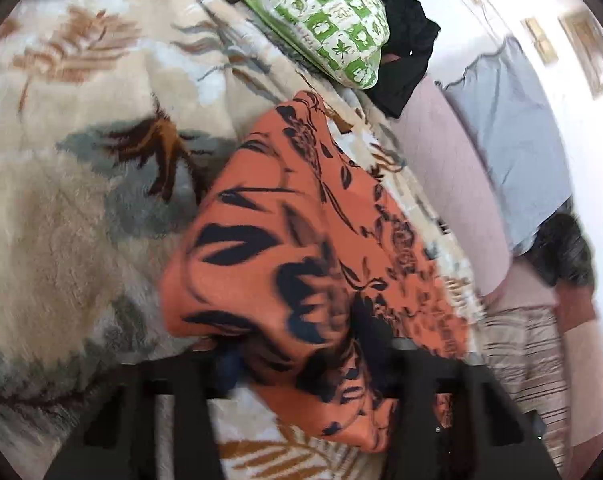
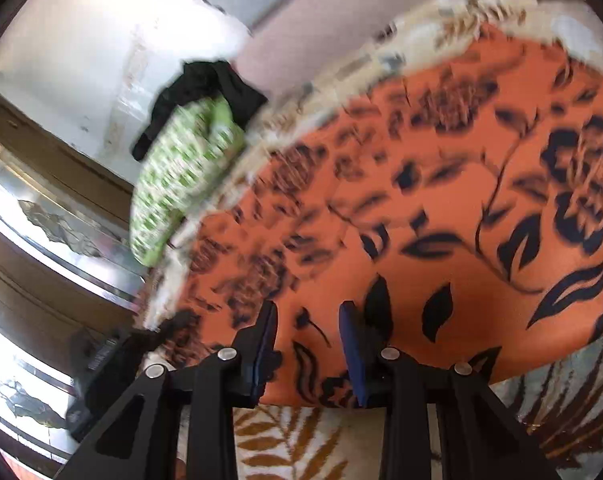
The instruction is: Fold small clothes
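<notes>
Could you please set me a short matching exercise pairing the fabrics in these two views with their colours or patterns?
Things:
1. garment between the right gripper fingers
2. pillow
3. blanket
4. bundle behind the pillow

Looks:
A. plain black
B. beige with brown and grey leaves
C. orange with dark flowers
D. green and white checks

Pairs: 1-C, 2-D, 3-B, 4-A

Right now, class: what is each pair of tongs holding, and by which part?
Both hold the orange floral cloth: right tongs at its near edge, left tongs on a bunched, lifted fold.
</notes>
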{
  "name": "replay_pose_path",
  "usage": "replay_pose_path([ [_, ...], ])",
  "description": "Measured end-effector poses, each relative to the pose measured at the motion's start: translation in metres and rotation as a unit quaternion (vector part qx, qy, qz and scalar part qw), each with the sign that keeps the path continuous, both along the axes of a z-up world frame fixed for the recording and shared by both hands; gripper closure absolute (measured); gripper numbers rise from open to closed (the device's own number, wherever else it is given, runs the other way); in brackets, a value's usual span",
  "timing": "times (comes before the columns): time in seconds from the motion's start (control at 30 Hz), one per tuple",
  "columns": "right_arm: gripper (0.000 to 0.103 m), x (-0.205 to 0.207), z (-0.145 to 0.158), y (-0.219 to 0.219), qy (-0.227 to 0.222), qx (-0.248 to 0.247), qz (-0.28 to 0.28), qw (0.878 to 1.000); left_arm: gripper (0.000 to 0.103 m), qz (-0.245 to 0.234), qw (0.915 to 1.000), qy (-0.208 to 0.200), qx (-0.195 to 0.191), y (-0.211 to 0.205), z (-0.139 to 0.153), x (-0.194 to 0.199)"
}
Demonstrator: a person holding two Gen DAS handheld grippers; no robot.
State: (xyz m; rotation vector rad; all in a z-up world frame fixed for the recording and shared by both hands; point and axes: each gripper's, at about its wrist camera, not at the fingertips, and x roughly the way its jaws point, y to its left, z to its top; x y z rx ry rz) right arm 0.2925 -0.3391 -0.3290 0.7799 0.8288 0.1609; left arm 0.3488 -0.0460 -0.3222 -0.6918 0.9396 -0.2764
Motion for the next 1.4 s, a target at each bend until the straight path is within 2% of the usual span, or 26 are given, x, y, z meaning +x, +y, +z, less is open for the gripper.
replay_pose_path([
  [0.07, 0.075, 0.001, -0.007, 0.000, 0.005, 0.002, -0.004, 1.000, 0.069, 0.000, 0.9999, -0.006, 0.009, -0.003, 0.002, 0.001],
  [0.13, 0.075, 0.001, -0.006, 0.000, 0.007, 0.003, -0.002, 1.000, 0.074, -0.002, 0.9997, -0.016, 0.020, -0.006, 0.007, 0.001],
  [0.23, 0.075, -0.002, -0.006, -0.003, 0.010, 0.013, 0.005, 1.000, 0.077, -0.016, 0.9974, -0.054, 0.046, -0.015, 0.025, -0.004],
  [0.3, 0.075, -0.008, -0.005, -0.007, 0.013, 0.021, 0.013, 1.000, 0.078, -0.033, 0.9933, -0.080, 0.076, -0.027, 0.040, -0.010],
  [0.37, 0.076, -0.009, -0.005, -0.015, 0.017, 0.042, 0.015, 0.999, 0.078, -0.043, 0.9903, -0.099, 0.087, -0.035, 0.054, -0.016],
  [0.47, 0.076, -0.017, 0.004, -0.041, 0.001, 0.067, -0.012, 0.998, 0.079, -0.062, 0.9826, -0.134, 0.112, -0.056, 0.078, -0.027],
  [0.57, 0.076, -0.027, 0.018, -0.079, -0.031, 0.077, -0.059, 0.995, 0.079, -0.097, 0.9712, -0.164, 0.143, -0.092, 0.103, -0.037],
  [0.73, 0.076, -0.053, 0.024, -0.139, -0.064, 0.124, -0.125, 0.982, 0.079, -0.153, 0.9568, -0.179, 0.170, -0.163, 0.126, -0.047],
  [0.87, 0.076, -0.078, 0.027, -0.184, -0.088, 0.163, -0.173, 0.967, 0.079, -0.207, 0.9422, -0.189, 0.184, -0.235, 0.124, -0.057],
  [0.97, 0.076, -0.095, 0.024, -0.215, -0.102, 0.185, -0.205, 0.956, 0.079, -0.261, 0.9313, -0.172, 0.188, -0.295, 0.100, -0.065],
  [1.07, 0.072, -0.103, 0.017, -0.235, -0.112, 0.218, -0.222, 0.944, 0.070, -0.326, 0.9209, -0.103, 0.187, -0.333, 0.065, -0.066],
  [1.13, 0.072, -0.106, 0.011, -0.243, -0.112, 0.241, -0.222, 0.938, 0.065, -0.349, 0.9166, -0.088, 0.175, -0.329, 0.058, -0.070],
  [1.2, 0.071, -0.103, 0.004, -0.243, -0.109, 0.269, -0.212, 0.933, 0.060, -0.360, 0.9141, -0.110, 0.150, -0.308, 0.070, -0.075],
  [1.27, 0.071, -0.097, 0.001, -0.240, -0.096, 0.280, -0.198, 0.934, 0.046, -0.361, 0.9114, -0.144, 0.134, -0.279, 0.089, -0.078],
  [1.3, 0.070, -0.094, 0.002, -0.236, -0.093, 0.277, -0.191, 0.937, 0.033, -0.349, 0.9121, -0.168, 0.136, -0.264, 0.098, -0.079],
  [1.33, 0.070, -0.091, 0.004, -0.231, -0.091, 0.272, -0.181, 0.941, 0.025, -0.329, 0.9140, -0.189, 0.145, -0.249, 0.104, -0.079],
  [1.4, 0.060, -0.084, 0.011, -0.220, -0.082, 0.252, -0.163, 0.950, 0.024, -0.282, 0.9167, -0.212, 0.187, -0.223, 0.108, -0.077],
])
